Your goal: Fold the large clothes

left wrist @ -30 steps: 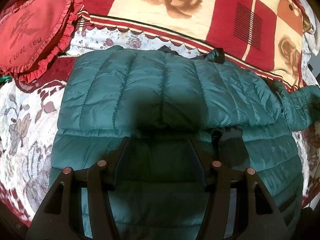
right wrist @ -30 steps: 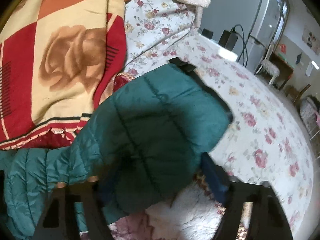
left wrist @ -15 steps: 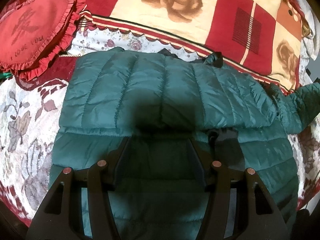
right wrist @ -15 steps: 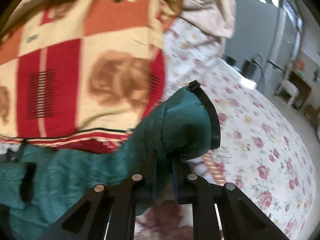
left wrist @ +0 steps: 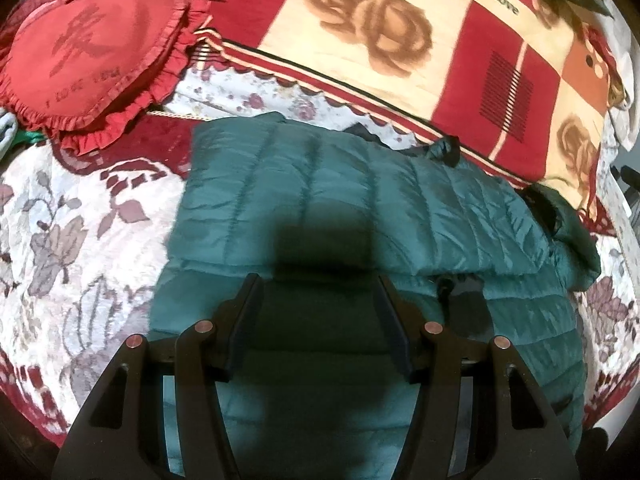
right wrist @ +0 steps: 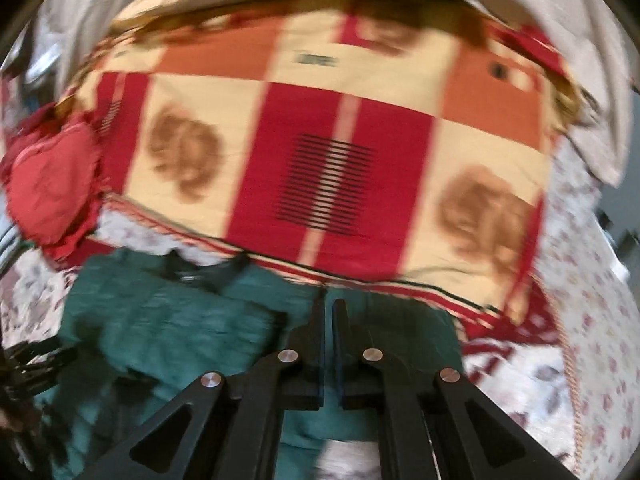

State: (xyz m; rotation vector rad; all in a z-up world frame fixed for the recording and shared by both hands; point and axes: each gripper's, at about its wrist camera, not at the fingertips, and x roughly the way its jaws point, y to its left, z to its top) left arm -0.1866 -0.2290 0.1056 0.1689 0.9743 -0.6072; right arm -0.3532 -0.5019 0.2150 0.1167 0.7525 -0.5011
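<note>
On a bed spread with a floral coverlet [left wrist: 68, 240], the left hand-held gripper [left wrist: 318, 320] hangs with jaws apart and empty over the near half of a teal quilted puffer jacket [left wrist: 360, 200], already folded once. The right hand-held gripper [right wrist: 329, 336] is clenched; its jaws have just been closing, apparently on jacket fabric, probably the right sleeve. The jacket's long axis runs left to right, its right end bunched beside the right hand-held gripper, which sits nearer that loose sleeve. Beyond lie a red-and-cream rose-patterned blanket [left wrist: 400, 40] and, far left, a red heart-shaped frilled cushion [left wrist: 88, 48].
</note>
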